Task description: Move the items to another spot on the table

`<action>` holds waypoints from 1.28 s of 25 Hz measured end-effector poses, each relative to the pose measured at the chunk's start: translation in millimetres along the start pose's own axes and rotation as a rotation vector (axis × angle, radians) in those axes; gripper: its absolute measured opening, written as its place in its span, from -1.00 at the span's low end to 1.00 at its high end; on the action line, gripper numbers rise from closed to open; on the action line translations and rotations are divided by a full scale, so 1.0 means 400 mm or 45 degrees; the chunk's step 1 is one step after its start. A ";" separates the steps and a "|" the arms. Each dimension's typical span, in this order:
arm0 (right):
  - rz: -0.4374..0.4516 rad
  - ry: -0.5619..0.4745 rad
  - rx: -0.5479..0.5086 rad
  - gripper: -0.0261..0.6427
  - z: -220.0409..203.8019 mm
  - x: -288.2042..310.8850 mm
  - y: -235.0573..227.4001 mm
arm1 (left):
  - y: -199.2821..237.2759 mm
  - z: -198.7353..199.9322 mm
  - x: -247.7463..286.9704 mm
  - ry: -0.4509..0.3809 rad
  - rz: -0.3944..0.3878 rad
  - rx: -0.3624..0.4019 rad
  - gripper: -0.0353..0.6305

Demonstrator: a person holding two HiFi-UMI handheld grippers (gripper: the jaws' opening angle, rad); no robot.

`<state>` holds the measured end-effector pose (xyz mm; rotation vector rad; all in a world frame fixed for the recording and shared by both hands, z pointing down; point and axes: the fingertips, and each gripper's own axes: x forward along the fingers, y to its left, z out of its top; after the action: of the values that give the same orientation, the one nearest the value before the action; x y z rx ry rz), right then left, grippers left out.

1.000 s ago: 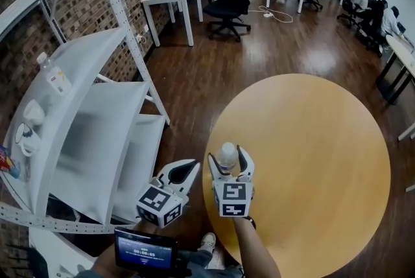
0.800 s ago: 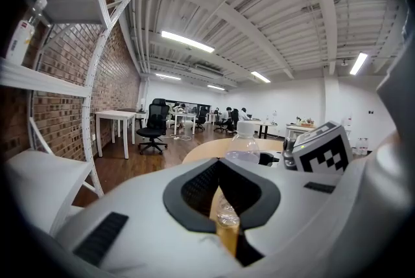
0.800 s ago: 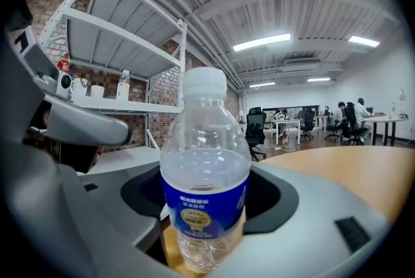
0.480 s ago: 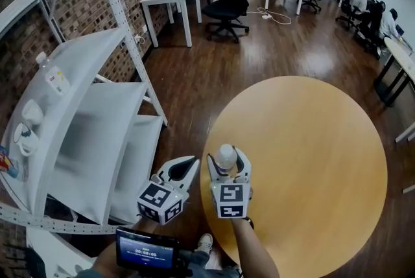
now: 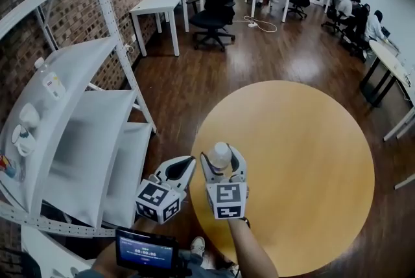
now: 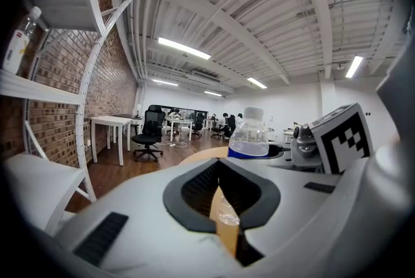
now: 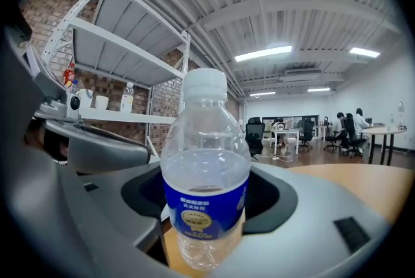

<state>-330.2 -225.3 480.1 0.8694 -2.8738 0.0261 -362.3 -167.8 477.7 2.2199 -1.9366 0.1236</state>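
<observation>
The bottle (image 5: 220,157) is located at the near left edge of the round table (image 5: 305,160), between the jaws of the right gripper (image 5: 222,157). These jaws have just been closing, and the right gripper view shows them clamped on the lower body of the bottle, 1 pad on each side. The left gripper (image 5: 184,164) hangs just beside the table edge, to the left of the right gripper. Its jaws are together, with nothing between them. Progress assessment: the grip on the bottle appears complete, so step 1 of the move is done. No view confirms whether the bottle base is clear of the table surface. Carrying the bottle to a new spot, setting it down and releasing it remain to be done. The rest of the table carries no other item in the head view, so the bottle is judged to be the only item to be moved here. Orientation: the bottle stands upright, with its long axis vertical. The white cap points up and the base points down toward the table. The blue label band faces the camera of the right gripper.
</observation>
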 end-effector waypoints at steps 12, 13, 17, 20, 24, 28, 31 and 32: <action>-0.038 -0.073 -0.042 -0.06 0.134 -0.147 -0.055 | -0.124 0.079 -0.002 -0.071 -0.043 0.009 -0.86; -0.041 -0.076 -0.043 -0.06 0.140 -0.159 -0.059 | -0.138 0.083 -0.001 -0.073 -0.050 0.011 -0.86; -0.065 -0.088 -0.050 -0.06 0.158 -0.213 -0.084 | -0.197 0.100 0.011 -0.084 -0.088 0.019 -0.86; -0.097 -0.090 -0.057 -0.06 0.166 -0.259 -0.117 | -0.249 0.109 0.025 -0.086 -0.123 0.024 -0.86; -0.151 -0.088 -0.060 -0.06 0.167 -0.329 -0.176 | -0.332 0.113 0.049 -0.086 -0.180 0.032 -0.86; -0.210 -0.078 -0.066 -0.06 0.164 -0.405 -0.240 | -0.430 0.123 0.080 -0.088 -0.250 0.046 -0.86; -0.257 -0.072 -0.072 -0.06 0.163 -0.473 -0.298 | -0.517 0.133 0.102 -0.070 -0.296 0.065 -0.86; -0.276 -0.072 -0.071 -0.06 0.161 -0.495 -0.319 | -0.545 0.134 0.109 -0.064 -0.313 0.071 -0.86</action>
<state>-105.1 -226.3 386.1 1.1821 -2.7979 -0.1025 -144.1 -193.3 414.0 2.4982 -1.6850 0.0876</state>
